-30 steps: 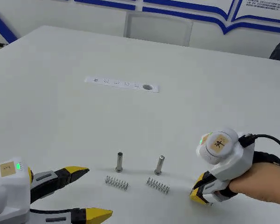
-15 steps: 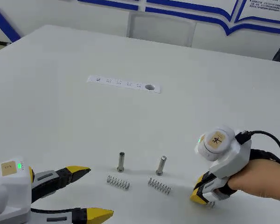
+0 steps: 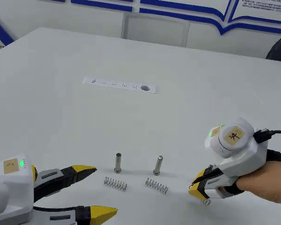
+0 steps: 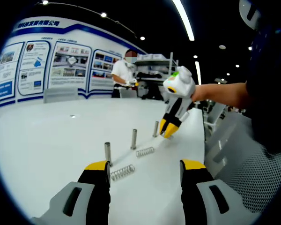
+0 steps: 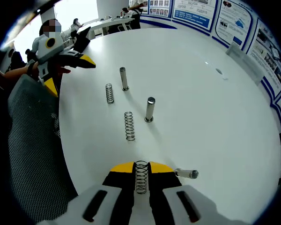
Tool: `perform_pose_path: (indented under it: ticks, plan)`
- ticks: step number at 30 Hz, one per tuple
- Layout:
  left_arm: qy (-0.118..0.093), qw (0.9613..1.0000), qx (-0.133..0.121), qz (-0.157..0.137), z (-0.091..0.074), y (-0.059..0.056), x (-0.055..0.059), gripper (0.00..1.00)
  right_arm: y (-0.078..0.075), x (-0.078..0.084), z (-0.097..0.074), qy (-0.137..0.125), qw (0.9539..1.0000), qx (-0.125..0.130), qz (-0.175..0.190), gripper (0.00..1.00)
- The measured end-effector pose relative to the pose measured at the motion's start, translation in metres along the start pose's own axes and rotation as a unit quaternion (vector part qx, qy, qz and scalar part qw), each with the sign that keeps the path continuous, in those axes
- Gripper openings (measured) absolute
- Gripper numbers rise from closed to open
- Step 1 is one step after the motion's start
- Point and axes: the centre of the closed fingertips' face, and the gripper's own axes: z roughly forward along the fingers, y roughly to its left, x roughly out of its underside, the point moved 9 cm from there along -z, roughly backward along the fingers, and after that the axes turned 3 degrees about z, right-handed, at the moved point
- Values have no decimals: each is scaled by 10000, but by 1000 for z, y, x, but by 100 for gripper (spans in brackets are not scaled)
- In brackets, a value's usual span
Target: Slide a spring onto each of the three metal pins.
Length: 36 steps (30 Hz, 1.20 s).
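Observation:
Two metal pins point(image 3: 118, 162) point(image 3: 158, 165) stand upright on the white table, each with a spring point(image 3: 115, 183) point(image 3: 157, 185) lying in front of it. My right gripper point(image 3: 198, 188) is at the right, shut on a third spring point(image 5: 140, 176) that stands between its yellow jaws. A third pin point(image 5: 186, 173) sits just beside those jaws, and it looks upright in the left gripper view point(image 4: 155, 128). My left gripper point(image 3: 101, 191) stands open at the lower left, short of the left spring point(image 4: 122, 172), with nothing between its fingers.
A white power strip point(image 3: 119, 85) lies flat across the middle of the table. A grey chair back point(image 3: 154, 28) stands at the far edge. A person point(image 4: 124, 75) stands in the background of the left gripper view.
My right gripper has risen slightly off the table and drifted a little right with the spring held. The left gripper has stayed put. The head camera has shifted a little.

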Motion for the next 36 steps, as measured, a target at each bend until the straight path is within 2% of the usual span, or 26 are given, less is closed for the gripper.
perform_pose_path:
  ticks: [5, 8, 16, 20, 24, 28, 36]
  plan:
    - [5, 9998, 207, 0, 5, -4, -4, 56, 11, -11, -10, -475, 9988, -89, 90, 11]
    - [5, 9993, 362, -105, 10, -4, -4, 55, 17, -18, -12, -660, 9977, -157, 70, 11]
    - [165, 9969, 753, -136, 26, -5, -5, 50, 31, -39, -9, -1148, 9926, -397, 12, 11]
    - [135, 9957, 883, -240, 32, -4, -7, 48, 40, -50, -8, -1395, 9884, -607, 8, 11]
    - [12, 9938, 1014, -448, 37, -4, -11, 46, 50, -62, -9, -1664, 9827, -813, 9, 11]
    - [-35, 9926, 1111, -481, 43, -3, -14, 44, 60, -74, -11, -1930, 9760, -1004, 4, 11]
    - [-70, 9901, 1316, -477, 49, -8, -20, 37, 74, -86, -10, -2194, 9682, -1202, -37, 11]
